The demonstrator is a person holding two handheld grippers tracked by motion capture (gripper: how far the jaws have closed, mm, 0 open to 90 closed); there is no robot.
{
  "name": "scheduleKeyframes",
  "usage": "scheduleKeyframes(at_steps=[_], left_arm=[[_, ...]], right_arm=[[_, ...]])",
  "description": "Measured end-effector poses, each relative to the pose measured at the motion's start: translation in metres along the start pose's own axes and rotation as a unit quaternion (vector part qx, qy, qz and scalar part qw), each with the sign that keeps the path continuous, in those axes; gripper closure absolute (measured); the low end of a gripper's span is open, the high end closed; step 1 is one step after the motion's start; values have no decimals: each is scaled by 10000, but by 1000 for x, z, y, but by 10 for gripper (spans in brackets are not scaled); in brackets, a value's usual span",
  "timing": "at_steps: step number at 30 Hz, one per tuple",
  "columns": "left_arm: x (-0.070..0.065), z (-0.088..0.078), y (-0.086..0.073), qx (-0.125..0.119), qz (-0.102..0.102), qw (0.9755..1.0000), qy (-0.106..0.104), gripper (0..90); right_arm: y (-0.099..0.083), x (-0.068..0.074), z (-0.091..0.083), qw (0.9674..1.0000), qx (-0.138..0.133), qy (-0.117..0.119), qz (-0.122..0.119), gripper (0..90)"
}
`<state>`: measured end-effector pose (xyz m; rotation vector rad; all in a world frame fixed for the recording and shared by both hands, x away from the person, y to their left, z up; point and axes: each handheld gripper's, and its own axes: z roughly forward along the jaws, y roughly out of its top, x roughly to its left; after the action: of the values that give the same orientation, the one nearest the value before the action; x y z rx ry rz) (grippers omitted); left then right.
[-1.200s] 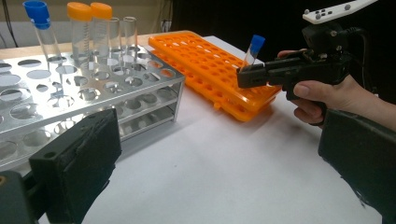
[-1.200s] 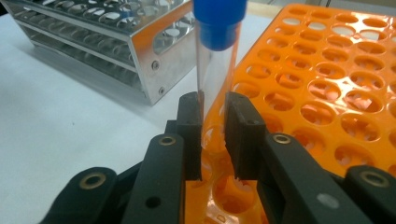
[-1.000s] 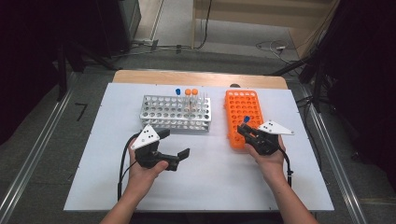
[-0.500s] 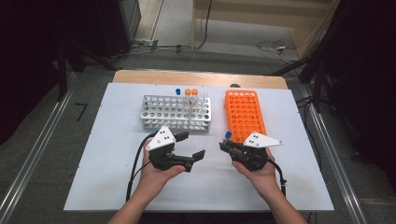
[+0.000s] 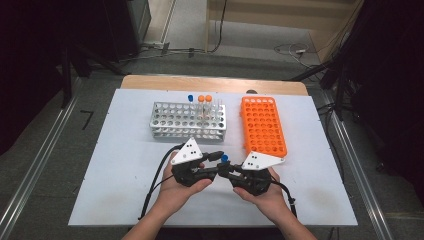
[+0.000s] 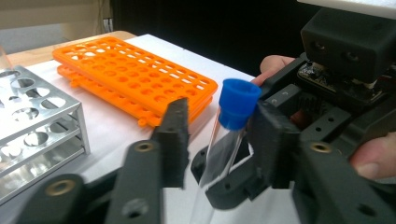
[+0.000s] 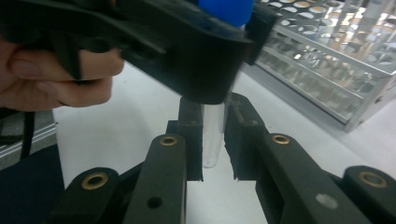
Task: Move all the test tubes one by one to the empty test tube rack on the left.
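Left gripper view: your right tongs (image 5: 226, 171) clamp the clear plastic test tube with blue cap (image 6: 232, 122) low on its smooth round shaft, long axis upright. Your left tongs (image 6: 219, 140), jaws just closing, flank it under the cap, not plainly pressing. Both meet over the white desk's (image 5: 125, 150) near edge, before the orange plastic rack (image 5: 262, 125).

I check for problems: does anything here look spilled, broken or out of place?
Nothing stands out. The blue-capped tube is intact between both claws, and the metal rack and orange rack lie straight on the table.
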<state>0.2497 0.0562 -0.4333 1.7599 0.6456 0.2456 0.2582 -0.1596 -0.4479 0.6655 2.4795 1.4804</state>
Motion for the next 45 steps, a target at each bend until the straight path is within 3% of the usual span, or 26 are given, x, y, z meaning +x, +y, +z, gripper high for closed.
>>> scheduleKeyframes(at_steps=[5,11,14,17,25,32,38,45], left_arm=[[-2,0,-1,61,291,9995,53,756],[3,-4,2,-22,178,9998,7,770],[10,-8,6,-133,47,9999,49,770],[21,-13,10,-174,-23,9997,158,770],[50,-29,23,-244,-49,9980,586,770],[80,-40,38,-369,-99,9949,929,770],[107,-44,48,-408,-177,9912,1246,770],[139,-43,61,-516,-286,9846,1643,771]], right_arm=[[-1,0,1,10000,43,27,41,752],[-1,-2,-1,9999,-17,73,67,733],[-2,-6,-6,9998,-57,146,111,657],[-6,-11,-14,9997,-130,132,175,520],[-23,-31,-48,9991,-258,-213,258,205],[-43,-50,-72,9980,-214,-285,522,3],[-58,-61,-93,9964,-287,-446,661,0],[-72,-69,-112,9947,-256,-656,753,0]])
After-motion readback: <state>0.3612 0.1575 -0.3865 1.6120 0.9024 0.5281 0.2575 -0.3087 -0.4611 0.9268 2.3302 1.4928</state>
